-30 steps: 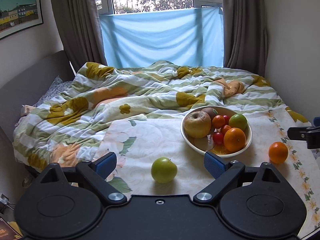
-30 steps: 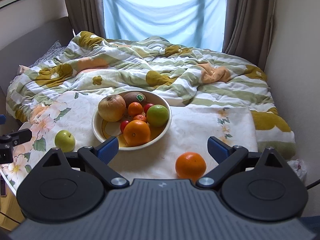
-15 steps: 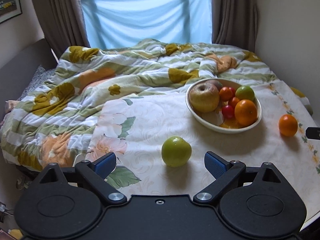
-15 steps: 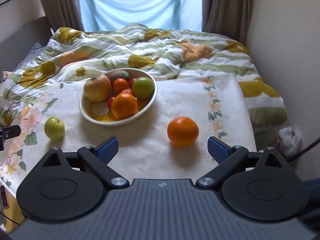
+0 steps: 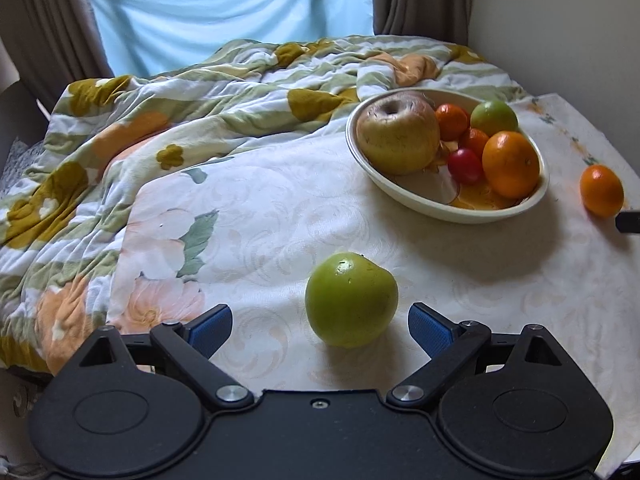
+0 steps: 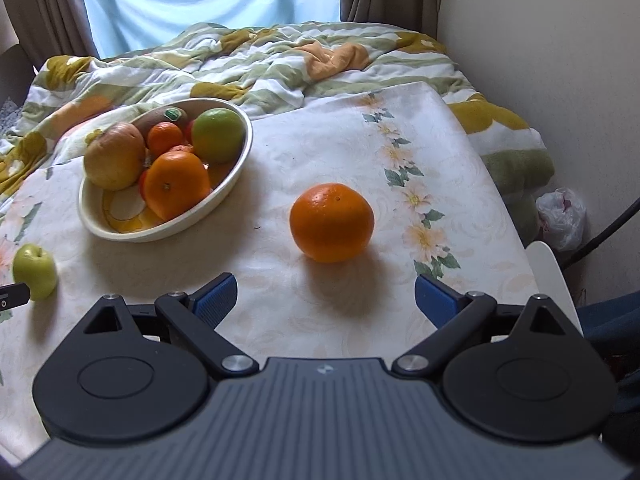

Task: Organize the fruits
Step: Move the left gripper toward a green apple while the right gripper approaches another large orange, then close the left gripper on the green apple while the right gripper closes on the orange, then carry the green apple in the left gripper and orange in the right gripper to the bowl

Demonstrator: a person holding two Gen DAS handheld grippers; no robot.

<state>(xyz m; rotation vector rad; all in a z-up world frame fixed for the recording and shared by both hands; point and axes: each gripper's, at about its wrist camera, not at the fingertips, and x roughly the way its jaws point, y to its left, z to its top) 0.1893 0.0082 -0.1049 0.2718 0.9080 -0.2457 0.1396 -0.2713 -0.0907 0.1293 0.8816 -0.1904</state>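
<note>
Now L gripper (image 5: 318, 326) wide at green apple (image 5: 351, 299); R gripper (image 6: 325, 295) wide – orange (image 6: 331, 222).

A green apple (image 5: 351, 299) sits upright on the floral cloth, stem dimple up, well apart from the cream bowl (image 5: 416, 198). A loose orange (image 6: 331, 222) lies on the cloth near the bowl's other side. The bowl holds a large yellow-brown apple (image 5: 398, 134), an orange (image 5: 510, 164), a greenish apple (image 5: 494, 117), small tangerines, a red fruit, and what may be a kiwi (image 6: 166, 116).

No readable text (kiwi sticker (image 6: 173, 113) blurred).
</note>
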